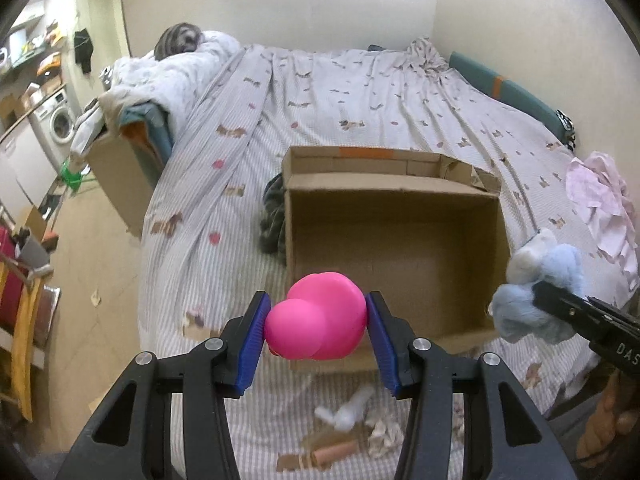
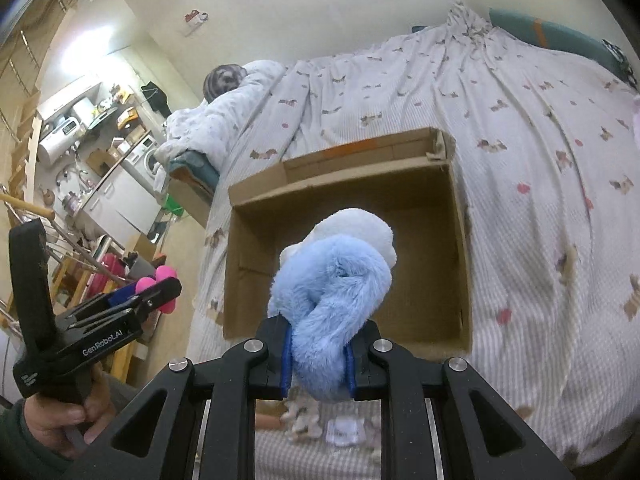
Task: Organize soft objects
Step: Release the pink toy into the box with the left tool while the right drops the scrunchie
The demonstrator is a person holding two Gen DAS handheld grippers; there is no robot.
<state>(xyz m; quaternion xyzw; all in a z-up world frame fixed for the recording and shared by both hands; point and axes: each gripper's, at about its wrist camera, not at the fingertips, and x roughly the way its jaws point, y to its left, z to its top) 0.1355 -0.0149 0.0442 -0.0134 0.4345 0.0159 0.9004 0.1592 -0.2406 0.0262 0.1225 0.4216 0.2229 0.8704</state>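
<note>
My left gripper [image 1: 316, 328] is shut on a pink soft toy [image 1: 320, 320] and holds it above the near edge of an open cardboard box [image 1: 400, 200] on the bed. My right gripper [image 2: 318, 356] is shut on a light blue and white plush toy [image 2: 336, 280], held above the box [image 2: 456, 240] near its front wall. The right gripper with the plush [image 1: 536, 292] also shows at the right of the left wrist view, and the left gripper [image 2: 160, 292] at the left of the right wrist view. The box looks empty inside.
The bed [image 1: 360, 92] has a striped sheet with small prints. White stuffing bits and a tan roll [image 1: 344, 428] lie on it in front of the box. Pink cloth [image 1: 604, 200] lies at right, a dark cloth [image 1: 274, 216] left of the box, a bedding pile [image 1: 180, 64] at back left.
</note>
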